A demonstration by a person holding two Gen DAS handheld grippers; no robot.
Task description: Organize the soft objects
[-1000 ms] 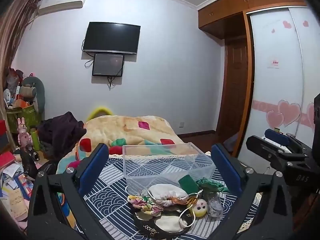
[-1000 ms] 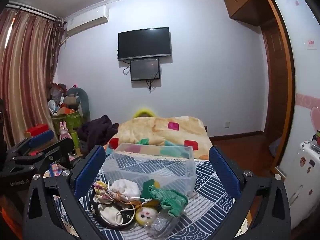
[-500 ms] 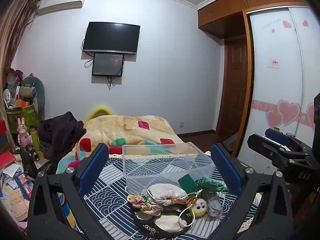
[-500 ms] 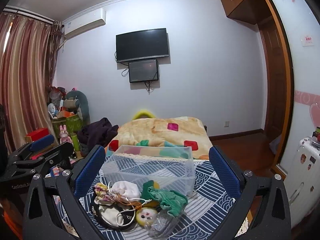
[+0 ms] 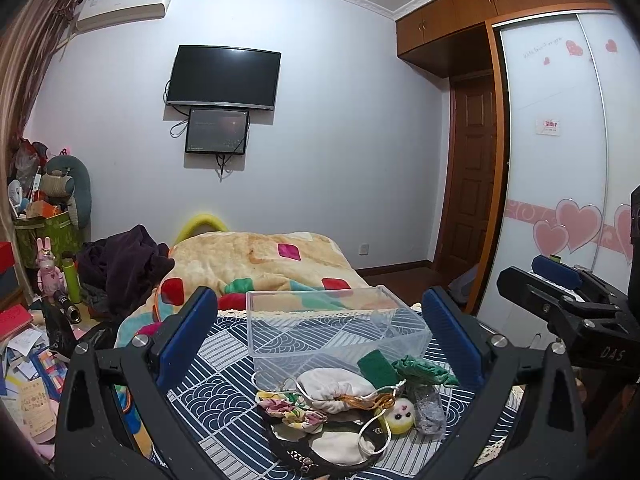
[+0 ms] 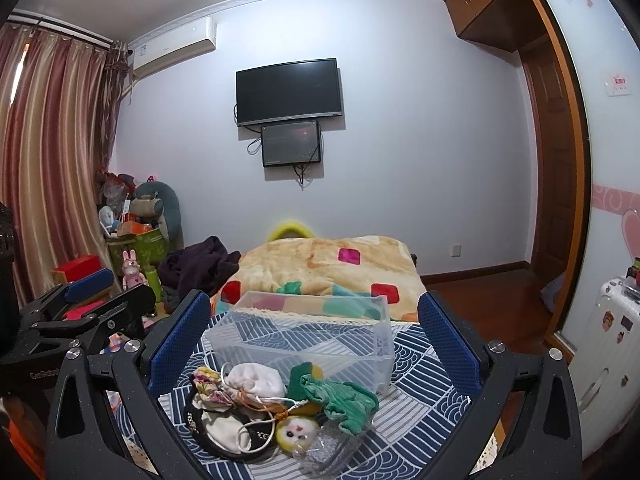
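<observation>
Seen from two wrist cameras in a bedroom. Left hand-held gripper held released, blue pads wide apart, grasping nothing. Right hand-held gripper likewise released and empty, framing the same pile from the other side. Each gripper visible at the edge of the other's view.

Ahead of both, a surface covered by a navy cloth with white wave patterns. On it, a clear plastic box, upright, with nothing seen inside. Just in front of the box, a cluster of soft objects touching one another: a white drawstring pouch, a floral fabric piece to its left, a green cloth to its right against the box wall, a small yellow plush face nearest the cameras, a cream pouch lying on a dark round item, and a clear crinkled bag.

Beyond the surface, a bed with a yellow patchwork blanket. On the far wall, a black television above a smaller screen.
</observation>
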